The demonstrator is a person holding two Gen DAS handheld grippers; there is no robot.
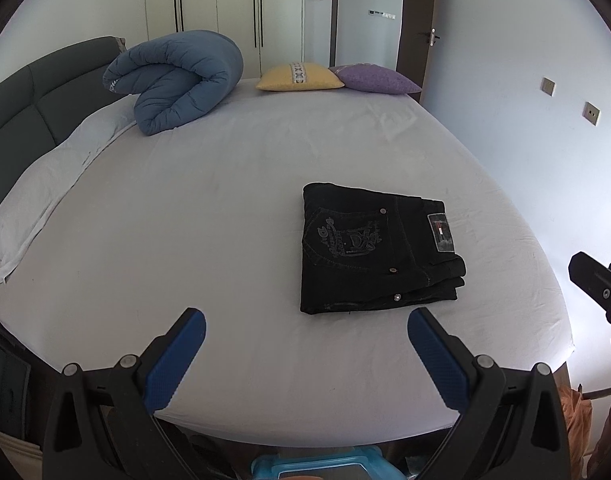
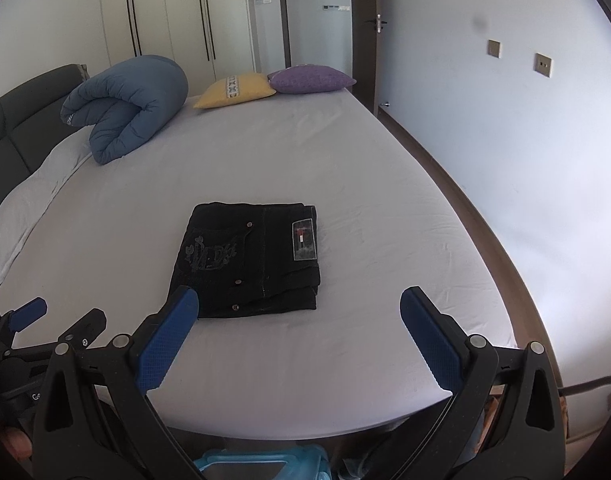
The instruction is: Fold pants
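Observation:
The black pants lie folded into a compact rectangle on the white bed sheet, back pocket embroidery and label patch facing up. They also show in the right wrist view. My left gripper is open and empty, held above the bed's near edge, just short of the pants. My right gripper is open and empty, its left fingertip over the pants' near left corner. The right gripper's edge shows at the far right of the left wrist view. The left gripper shows at the lower left of the right wrist view.
A rolled blue duvet, a yellow cushion and a purple cushion lie at the bed's far end. A white pillow lies along the grey headboard on the left. A wall runs along the bed's right side.

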